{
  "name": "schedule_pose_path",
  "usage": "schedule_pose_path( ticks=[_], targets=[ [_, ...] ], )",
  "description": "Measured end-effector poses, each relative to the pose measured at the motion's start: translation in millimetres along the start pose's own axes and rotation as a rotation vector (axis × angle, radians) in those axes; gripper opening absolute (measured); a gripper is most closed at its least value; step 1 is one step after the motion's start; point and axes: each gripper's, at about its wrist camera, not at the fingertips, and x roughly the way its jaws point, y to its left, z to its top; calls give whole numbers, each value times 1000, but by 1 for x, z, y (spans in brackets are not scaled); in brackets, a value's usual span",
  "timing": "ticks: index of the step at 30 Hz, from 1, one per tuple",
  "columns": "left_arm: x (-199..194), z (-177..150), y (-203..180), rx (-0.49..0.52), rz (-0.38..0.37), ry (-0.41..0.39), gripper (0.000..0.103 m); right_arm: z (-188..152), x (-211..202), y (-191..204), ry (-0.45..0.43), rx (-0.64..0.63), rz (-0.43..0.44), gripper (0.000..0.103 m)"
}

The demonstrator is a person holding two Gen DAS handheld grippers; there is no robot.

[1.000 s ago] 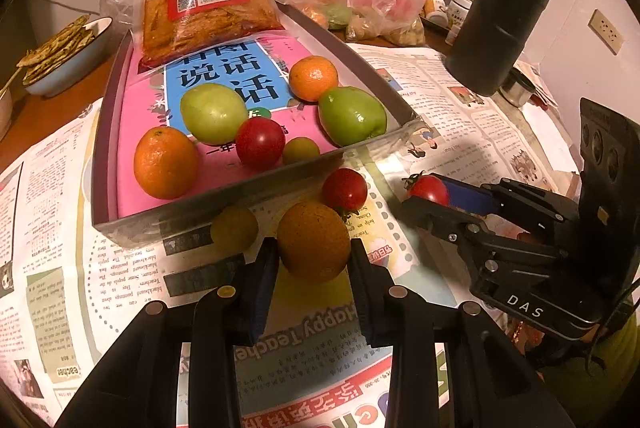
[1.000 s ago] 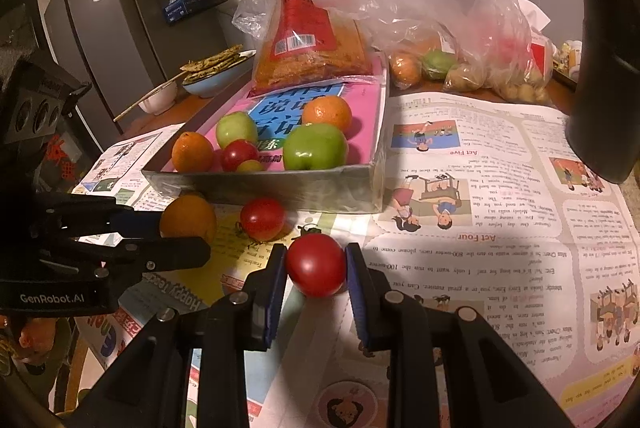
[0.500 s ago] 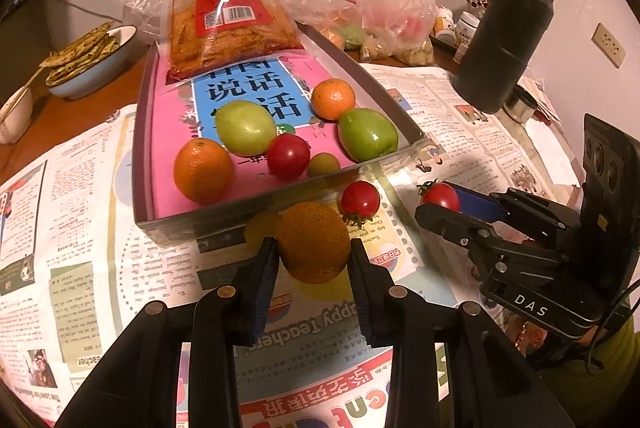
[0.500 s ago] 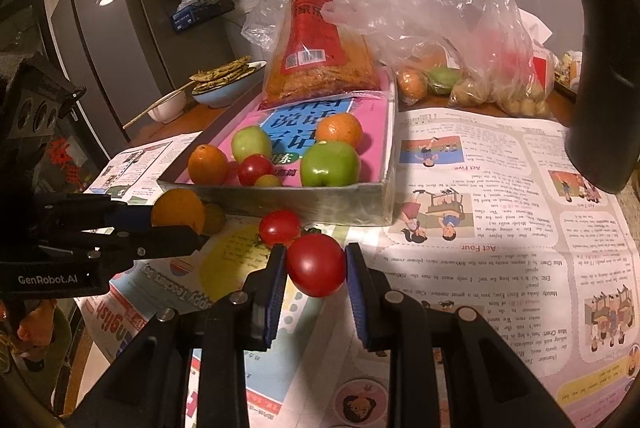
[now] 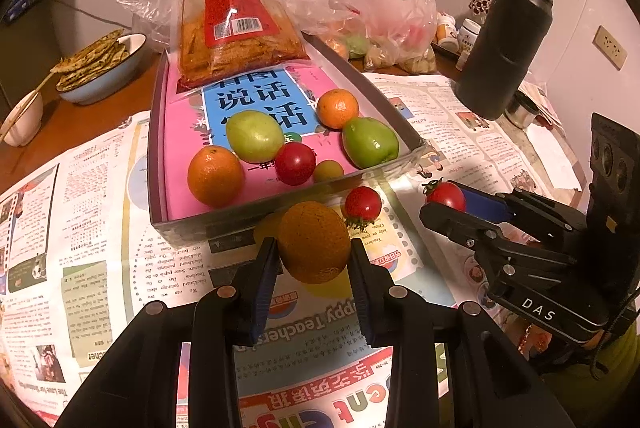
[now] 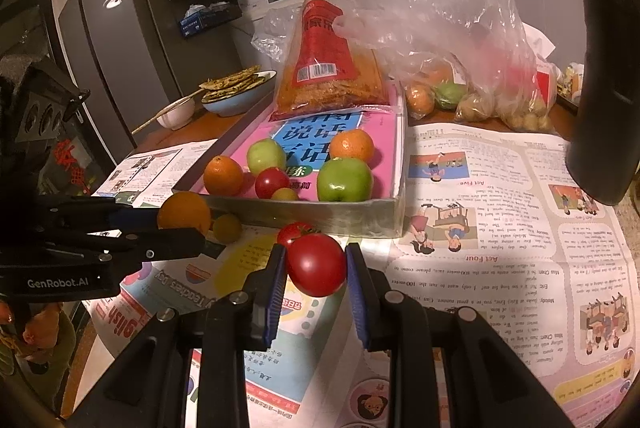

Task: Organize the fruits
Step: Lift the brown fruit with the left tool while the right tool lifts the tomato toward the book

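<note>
Orange (image 5: 314, 242) squeezed in left gripper (image 5: 312, 260), just in front of tray (image 5: 158, 163). Tomato (image 6: 317, 264) squeezed in right gripper (image 6: 316, 268), same side, a little further back.

Each claw is matte black plastic with two flat fingers lined by ribbed blue pads and fastened by silver round-head screws. The left claw (image 5: 312, 260) housing carries white "GenRobot.AI" lettering; the right claw (image 6: 316, 266) housing reads "DAS". A thin black cable trails beneath it. The garment below appears olive green.
</note>
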Motion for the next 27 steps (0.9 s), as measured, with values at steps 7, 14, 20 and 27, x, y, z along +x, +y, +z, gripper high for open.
schedule_pose_path(
  ticks=[7, 14, 20, 27],
  targets=[
    [-6, 2, -3, 10, 4, -15, 36, 3, -5, 4, -12, -7, 3, 30],
    [-9, 6, -6, 15, 10, -26, 36, 6, -8, 7, -23, -9, 5, 30],
    [-7, 10, -6, 16, 16, -28, 36, 9, -11, 6, -32, -7, 4, 30],
    [3, 18, -5, 17, 44, -25, 36, 16, -9, 3, -42, -5, 6, 30]
  ],
)
